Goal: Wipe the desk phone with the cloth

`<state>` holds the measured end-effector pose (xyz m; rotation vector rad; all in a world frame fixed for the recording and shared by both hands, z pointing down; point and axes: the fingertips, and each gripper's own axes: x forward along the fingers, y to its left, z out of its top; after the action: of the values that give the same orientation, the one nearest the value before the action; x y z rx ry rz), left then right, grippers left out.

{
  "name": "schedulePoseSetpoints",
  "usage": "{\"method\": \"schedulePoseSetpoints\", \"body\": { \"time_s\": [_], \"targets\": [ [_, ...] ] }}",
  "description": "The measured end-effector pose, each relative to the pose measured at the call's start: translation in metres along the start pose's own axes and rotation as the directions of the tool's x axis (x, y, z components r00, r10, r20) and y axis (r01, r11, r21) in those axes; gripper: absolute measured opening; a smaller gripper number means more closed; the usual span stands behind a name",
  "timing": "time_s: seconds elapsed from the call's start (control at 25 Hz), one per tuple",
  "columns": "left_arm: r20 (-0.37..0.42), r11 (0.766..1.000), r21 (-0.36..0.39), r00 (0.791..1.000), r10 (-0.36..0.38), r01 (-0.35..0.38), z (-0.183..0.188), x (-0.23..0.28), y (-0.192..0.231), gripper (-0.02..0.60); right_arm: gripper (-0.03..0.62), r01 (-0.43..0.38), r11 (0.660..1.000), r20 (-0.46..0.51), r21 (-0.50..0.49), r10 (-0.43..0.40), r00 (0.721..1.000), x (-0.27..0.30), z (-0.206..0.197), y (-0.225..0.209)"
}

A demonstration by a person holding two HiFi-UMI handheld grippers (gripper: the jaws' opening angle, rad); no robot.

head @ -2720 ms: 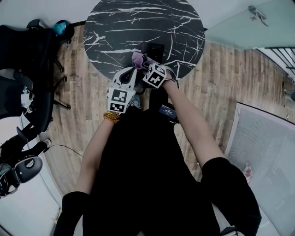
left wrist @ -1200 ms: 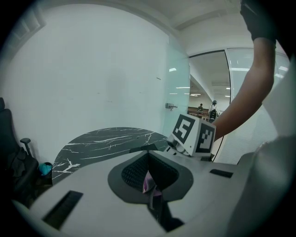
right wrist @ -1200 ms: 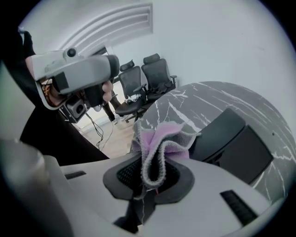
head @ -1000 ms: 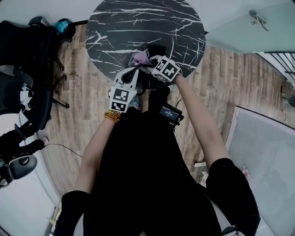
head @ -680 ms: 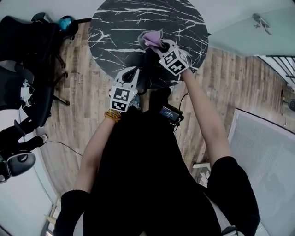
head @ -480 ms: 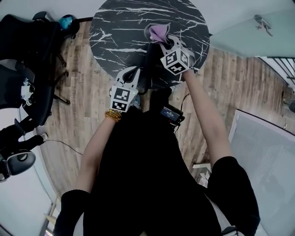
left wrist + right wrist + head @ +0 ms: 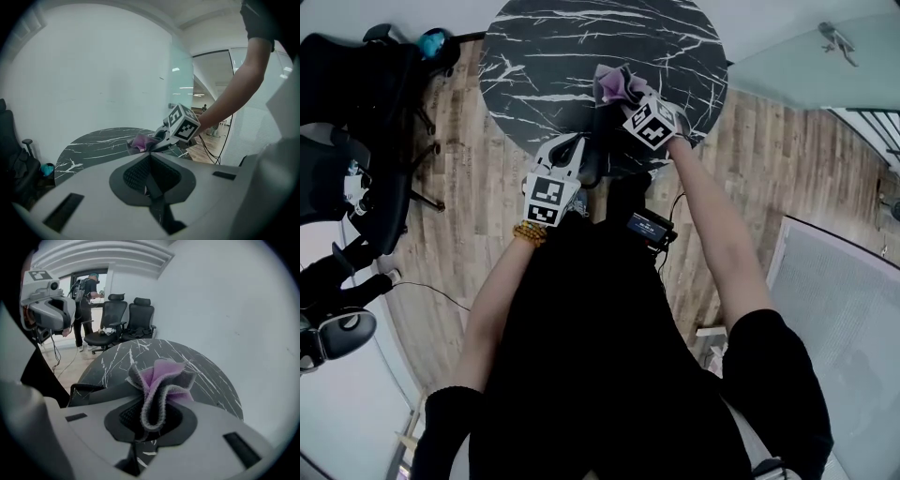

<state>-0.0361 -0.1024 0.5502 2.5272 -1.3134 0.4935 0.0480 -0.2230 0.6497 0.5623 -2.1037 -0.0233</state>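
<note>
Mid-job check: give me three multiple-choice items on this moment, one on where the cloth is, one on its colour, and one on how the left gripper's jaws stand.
1. Where is the cloth?
A. In the right gripper, above the table
B. On the floor
C. Over a chair back

2. What colour is the cloth's inner face?
A. Green
B. Purple
C. Yellow

3. How do the jaws of the left gripper stand?
A. Wide apart
B. Together, with nothing between them
C. Clamped on the cloth

Answers:
1 A: the right gripper view shows the cloth bunched up out of the shut jaws, with the black veined tabletop behind it.
2 B: the folds show purple inside a grey edge.
3 B: the left gripper view shows the two pads meeting, with the cloth off in the other gripper.
</note>
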Motion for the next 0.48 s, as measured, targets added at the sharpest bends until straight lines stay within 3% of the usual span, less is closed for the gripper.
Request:
{"method": "schedulePoseSetpoints", "body": {
  "time_s": [0.48],
  "targets": [
    [-0.008, 1.000, -0.004, 1.000, 0.000, 0.000, -0.0019, 0.0007, 0.0048, 0.012, 0.055, -0.044, 0.998, -0.023, 0.049, 0.045, 0.999, 0.0041, -0.0013, 0.0051]
  ]
}}
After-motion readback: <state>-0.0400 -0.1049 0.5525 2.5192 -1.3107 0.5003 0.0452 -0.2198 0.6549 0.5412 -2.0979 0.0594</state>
